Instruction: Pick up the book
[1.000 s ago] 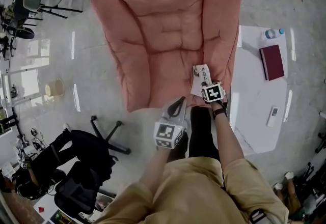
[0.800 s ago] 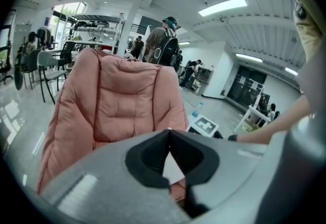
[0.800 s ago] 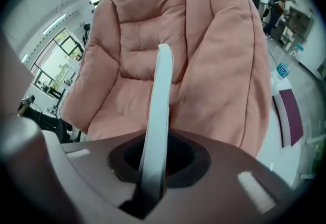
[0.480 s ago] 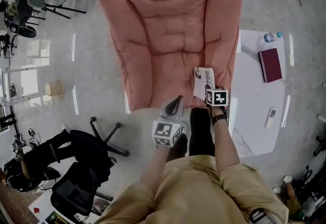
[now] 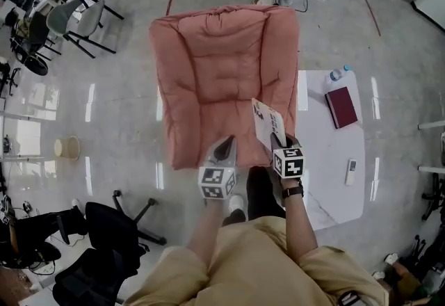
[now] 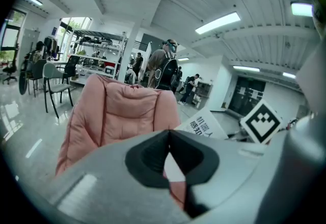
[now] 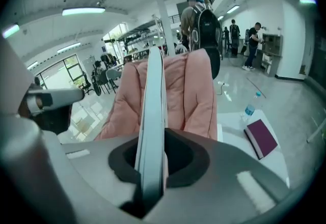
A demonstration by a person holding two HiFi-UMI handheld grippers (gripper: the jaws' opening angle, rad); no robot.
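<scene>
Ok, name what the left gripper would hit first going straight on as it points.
Probably the pink padded armchair: the left gripper aims at it, with nothing visible between.

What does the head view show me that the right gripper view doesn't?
Head view only: the small white remote control on the white side table, and the printed cover of the thin white book. Right gripper view only: the right claw shut on that book's edge. Both: the pink padded armchair, dark red book, plastic water bottle.
</scene>
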